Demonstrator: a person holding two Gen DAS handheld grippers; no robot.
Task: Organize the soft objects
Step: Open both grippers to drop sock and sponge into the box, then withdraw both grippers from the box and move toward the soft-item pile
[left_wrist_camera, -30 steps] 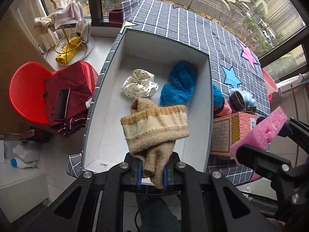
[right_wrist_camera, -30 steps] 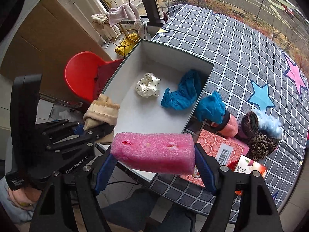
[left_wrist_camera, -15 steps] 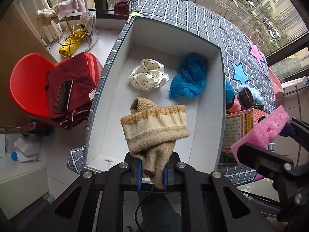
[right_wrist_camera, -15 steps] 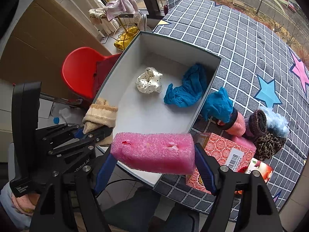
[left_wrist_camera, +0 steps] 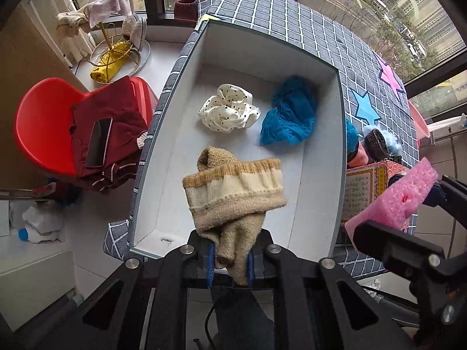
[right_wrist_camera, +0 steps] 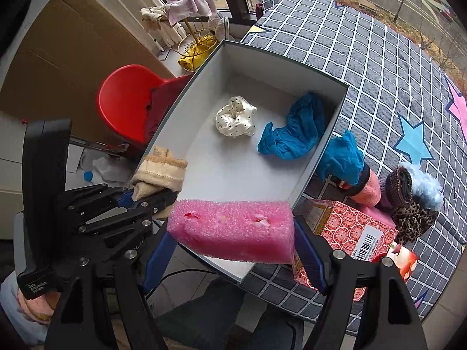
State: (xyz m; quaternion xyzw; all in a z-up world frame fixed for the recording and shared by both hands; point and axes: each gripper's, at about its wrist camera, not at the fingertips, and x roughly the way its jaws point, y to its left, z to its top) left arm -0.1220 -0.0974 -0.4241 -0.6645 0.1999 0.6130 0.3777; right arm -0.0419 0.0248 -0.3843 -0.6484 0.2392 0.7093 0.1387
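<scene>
I count two cloths in the white rectangular box (left_wrist_camera: 175, 134); my left gripper (left_wrist_camera: 229, 258) pinches a tan knitted hat (left_wrist_camera: 233, 186) above it; my right gripper (right_wrist_camera: 233, 250) clamps a pink foam block (right_wrist_camera: 233, 234); several items wait outside.

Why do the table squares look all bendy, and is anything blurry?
Left wrist view: the fisheye lens curves the checked tablecloth and the white box rim; the knit sock is sharp. Right wrist view: same bending toward the edges, soft daylight, no harsh glare; the pink sponge looks crisp.
</scene>
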